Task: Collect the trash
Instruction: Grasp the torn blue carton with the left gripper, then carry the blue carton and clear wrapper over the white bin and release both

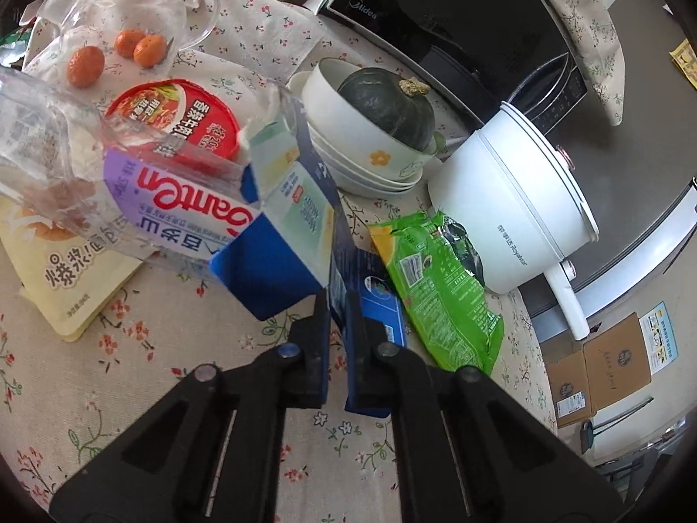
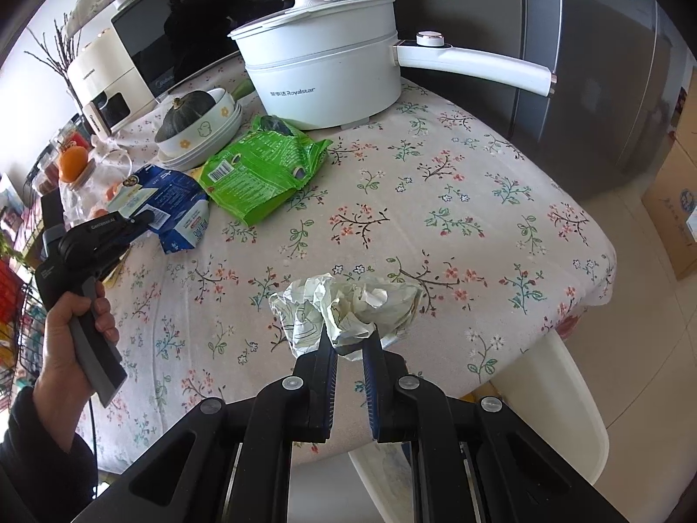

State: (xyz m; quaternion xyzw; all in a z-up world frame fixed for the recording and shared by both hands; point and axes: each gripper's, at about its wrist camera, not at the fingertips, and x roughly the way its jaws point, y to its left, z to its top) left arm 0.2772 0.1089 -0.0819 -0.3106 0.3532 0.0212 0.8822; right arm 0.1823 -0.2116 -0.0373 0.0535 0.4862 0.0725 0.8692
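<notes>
- Pinching a blue carton (image 1: pixel 279 235), the left gripper (image 1: pixel 339 305) holds its edge; the carton's long axis runs toward 11 o'clock.
- Right gripper (image 2: pixel 348 340) is clamped on crumpled paper (image 2: pixel 348 305) above the worktop (image 2: pixel 457 200).
- Green wrapper (image 2: pixel 261 170) lies at 11 o'clock, long axis toward 1 o'clock.

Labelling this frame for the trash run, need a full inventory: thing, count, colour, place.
milk carton: 1, blue-white, gripped
plastic bottle: 1, clear, beside carton
green wrapper: 1, by pot
crumpled paper: 1, white, gripped
noodle cup: 1, red, behind bottle
yellow pouch: 1, left
oranges: 3, by jug
glass jug: 1, clear, back left
pumpkin: 1, dark green, in bowls
bowls: stack, white
electric pot: 1, white
table: floral cloth
left gripper: black
right gripper: black
</notes>
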